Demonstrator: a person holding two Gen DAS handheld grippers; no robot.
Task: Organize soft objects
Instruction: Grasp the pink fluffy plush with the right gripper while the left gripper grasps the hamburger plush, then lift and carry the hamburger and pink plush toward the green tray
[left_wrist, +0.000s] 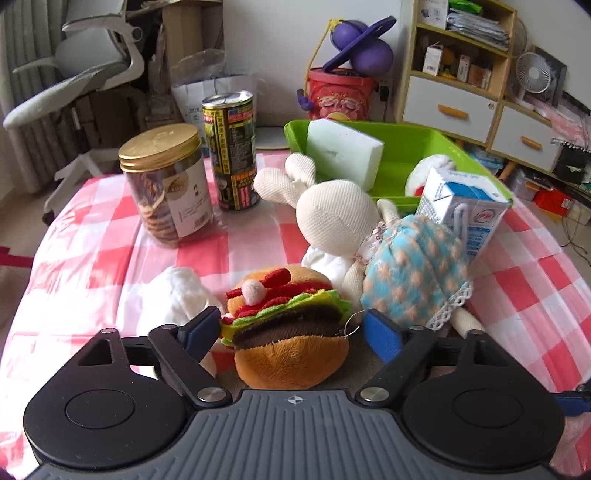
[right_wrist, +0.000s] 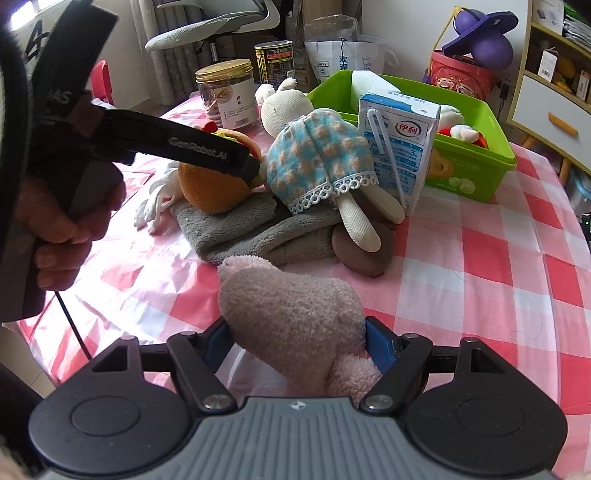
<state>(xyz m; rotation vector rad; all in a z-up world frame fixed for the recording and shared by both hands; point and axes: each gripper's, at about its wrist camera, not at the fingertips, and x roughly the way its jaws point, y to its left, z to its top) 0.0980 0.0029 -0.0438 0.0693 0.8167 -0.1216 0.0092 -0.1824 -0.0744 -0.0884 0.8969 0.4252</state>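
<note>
My left gripper has its blue pads on both sides of a plush hamburger, which rests on a grey towel; the jaws look closed on it. My right gripper is shut on a pink plush toy, held low over the checked tablecloth. A cream rabbit doll in a blue dress lies behind the burger. A green bin holds a white sponge block and a small white-and-red plush. A white fluffy toy lies left of the burger.
A milk carton stands against the bin. A gold-lidded cookie jar and a tall tin can stand at the back left. A brown round cushion lies under the doll's legs. An office chair, red bucket and shelves stand beyond the table.
</note>
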